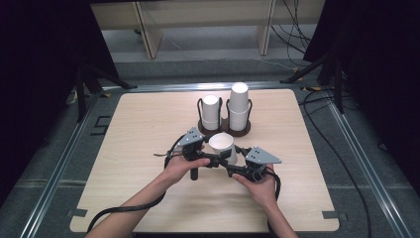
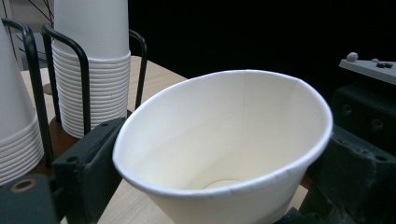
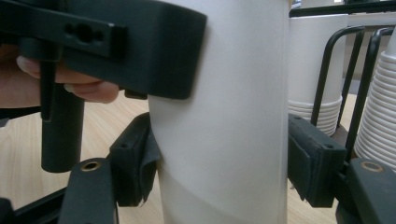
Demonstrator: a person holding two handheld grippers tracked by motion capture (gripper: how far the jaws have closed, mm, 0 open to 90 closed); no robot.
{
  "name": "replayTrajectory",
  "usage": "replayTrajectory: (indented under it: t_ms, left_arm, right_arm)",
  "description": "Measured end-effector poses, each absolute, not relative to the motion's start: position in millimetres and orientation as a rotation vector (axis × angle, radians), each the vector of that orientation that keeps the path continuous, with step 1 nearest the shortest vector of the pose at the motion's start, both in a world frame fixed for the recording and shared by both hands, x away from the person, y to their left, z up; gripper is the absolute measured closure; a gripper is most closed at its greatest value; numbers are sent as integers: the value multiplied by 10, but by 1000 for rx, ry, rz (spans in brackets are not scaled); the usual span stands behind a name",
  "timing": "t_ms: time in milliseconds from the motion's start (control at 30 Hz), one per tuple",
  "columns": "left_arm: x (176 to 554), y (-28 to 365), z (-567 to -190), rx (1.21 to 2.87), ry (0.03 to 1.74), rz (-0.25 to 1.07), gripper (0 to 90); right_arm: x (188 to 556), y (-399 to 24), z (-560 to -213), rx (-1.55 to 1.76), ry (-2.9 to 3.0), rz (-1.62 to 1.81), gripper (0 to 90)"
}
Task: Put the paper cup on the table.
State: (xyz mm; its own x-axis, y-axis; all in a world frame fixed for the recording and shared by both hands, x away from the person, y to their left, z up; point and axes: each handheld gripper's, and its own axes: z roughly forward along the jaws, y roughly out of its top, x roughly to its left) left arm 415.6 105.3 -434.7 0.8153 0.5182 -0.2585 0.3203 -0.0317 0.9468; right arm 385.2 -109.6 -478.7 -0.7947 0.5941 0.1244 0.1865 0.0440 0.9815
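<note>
A white paper cup (image 1: 221, 145) stands upright near the middle of the table (image 1: 138, 148), just in front of a dark rack (image 1: 224, 128) holding two stacks of cups (image 1: 238, 105). Both grippers are on it. The left gripper (image 1: 214, 159) comes in from the left, its jaws pressed on the cup's upper wall — in the left gripper view the rim (image 2: 224, 135) is squeezed out of round into an oval. The right gripper (image 1: 236, 161) comes in from the right and lower down, its padded jaws clamped against the sides of the cup (image 3: 219, 116); where the pads touch, the wall looks slightly pinched. From above, the cup's lower half is hidden behind the two grippers and the hands (image 1: 184, 166), so its base on the table cannot be made out. In the right gripper view the cup's top and bottom are cut off — and a second wall edge low down hints at nested cups, though that is hard to tell.
</note>
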Motion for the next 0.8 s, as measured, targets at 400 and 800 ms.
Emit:
replayTrajectory:
  t_ms: [400, 800]
  left_arm:
    - [4167, 1059, -4346, 1648, 653, 182, 145]
    - [4135, 1062, -4320, 1677, 594, 257, 194]
  right_arm:
    - [3872, -1093, -4797, 765, 2004, 1794, 309]
    - [3870, -1080, -4784, 766, 2036, 1750, 256]
